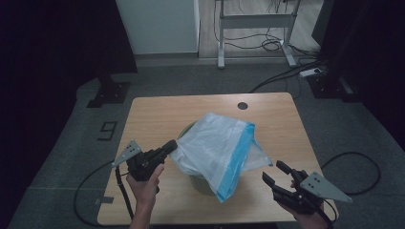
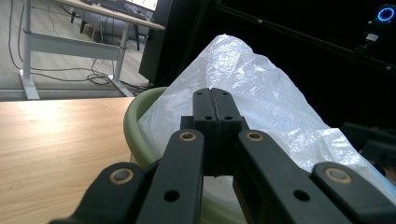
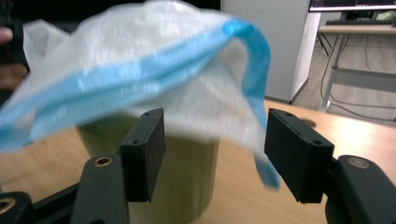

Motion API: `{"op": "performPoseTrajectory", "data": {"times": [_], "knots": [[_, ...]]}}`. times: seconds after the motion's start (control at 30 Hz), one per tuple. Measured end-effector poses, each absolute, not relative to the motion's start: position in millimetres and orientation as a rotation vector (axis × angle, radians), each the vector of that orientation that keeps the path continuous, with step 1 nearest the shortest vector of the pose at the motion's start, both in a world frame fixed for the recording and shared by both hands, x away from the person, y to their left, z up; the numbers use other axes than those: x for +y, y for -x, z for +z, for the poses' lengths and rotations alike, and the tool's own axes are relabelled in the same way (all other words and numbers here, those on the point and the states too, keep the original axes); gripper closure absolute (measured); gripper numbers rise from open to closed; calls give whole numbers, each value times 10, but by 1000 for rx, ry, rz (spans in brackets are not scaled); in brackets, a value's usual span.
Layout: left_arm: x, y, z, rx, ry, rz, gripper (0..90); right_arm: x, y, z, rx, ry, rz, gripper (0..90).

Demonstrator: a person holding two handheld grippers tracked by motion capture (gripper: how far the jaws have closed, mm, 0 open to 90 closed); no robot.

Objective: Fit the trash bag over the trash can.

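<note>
While your left gripper (image 1: 168,147) pinches the plastic bag (image 1: 217,150) draped over the green bin (image 3: 180,179), your right gripper (image 1: 273,172) waits spread just before the bag's blue edge (image 3: 140,74); next, clamp it there.

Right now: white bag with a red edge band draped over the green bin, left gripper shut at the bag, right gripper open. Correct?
Not quite: the band on the white bag is blue, not red, as the right gripper view shows. The rest holds: it drapes over the green bin, left gripper shut at it, right gripper open.
</note>
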State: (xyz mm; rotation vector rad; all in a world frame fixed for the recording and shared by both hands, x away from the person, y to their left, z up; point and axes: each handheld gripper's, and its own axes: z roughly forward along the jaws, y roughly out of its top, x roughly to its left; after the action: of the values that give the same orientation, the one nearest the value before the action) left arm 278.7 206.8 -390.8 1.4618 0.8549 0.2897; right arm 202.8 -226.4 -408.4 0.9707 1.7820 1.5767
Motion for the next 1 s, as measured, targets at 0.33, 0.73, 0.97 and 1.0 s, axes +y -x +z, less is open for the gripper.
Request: {"op": "performPoseTrajectory", "data": {"times": [0.33,0.73,0.97,1.0], "knots": [[2139,-2751,-3913,859,-1447,298,898,-1912,-2504,-3872,1799,-1002,1616,431],[2203,-2741,-3975,871,-1433,282,897,-1738,-2676,-3922,1820,-1052,1575,493],[2235,-2744,-4006,879,-1426,275,898,-1768,-2682,-3961,1821,-1059,1548,507],[2237,-2746,-4013,879,-1426,271,898,-1778,-2687,-3971,1821,-1065,1552,507]]}}
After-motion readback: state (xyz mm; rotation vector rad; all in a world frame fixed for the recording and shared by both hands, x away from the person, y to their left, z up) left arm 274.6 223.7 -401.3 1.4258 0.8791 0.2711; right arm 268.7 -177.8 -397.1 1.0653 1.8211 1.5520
